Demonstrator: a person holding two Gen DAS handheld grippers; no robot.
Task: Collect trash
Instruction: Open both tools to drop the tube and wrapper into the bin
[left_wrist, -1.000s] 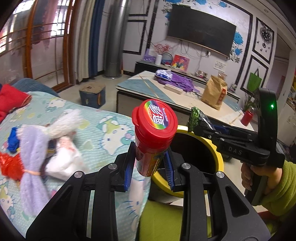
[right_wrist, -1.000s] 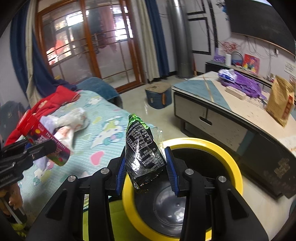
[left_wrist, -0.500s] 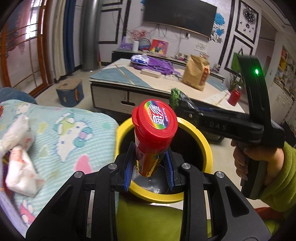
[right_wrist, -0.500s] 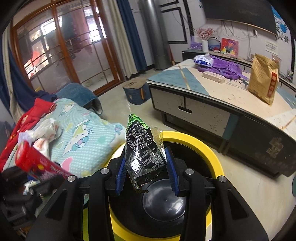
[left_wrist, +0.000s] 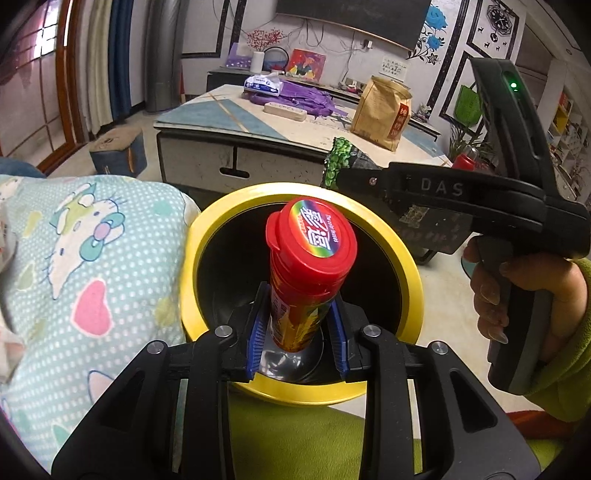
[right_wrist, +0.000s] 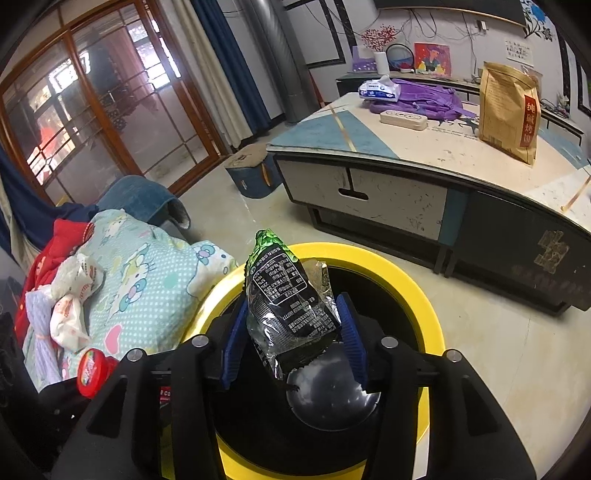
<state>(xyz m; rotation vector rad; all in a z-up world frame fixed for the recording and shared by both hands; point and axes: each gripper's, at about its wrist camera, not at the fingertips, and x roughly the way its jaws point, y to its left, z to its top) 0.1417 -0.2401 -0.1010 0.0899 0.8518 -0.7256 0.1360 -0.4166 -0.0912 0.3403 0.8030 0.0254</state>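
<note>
Now my right gripper (right_wrist: 293, 341) is opening around the crinkled black-green foil wrapper (right_wrist: 288, 306) above the yellow-rimmed black bin (right_wrist: 417, 291); it may snag. My left gripper (left_wrist: 297, 334) clamps the red-capped tube (left_wrist: 308, 273).

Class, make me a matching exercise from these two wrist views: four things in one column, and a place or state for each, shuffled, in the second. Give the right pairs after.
Things:
1. red tube
2. wrapper
3. bin
4. brown bag

Places or states:
A. stands on the table
B. clamped in the left gripper
C. yellow-rimmed, below both grippers
D. between the opening jaws of the right gripper

Pairs: 1-B, 2-D, 3-C, 4-A
</note>
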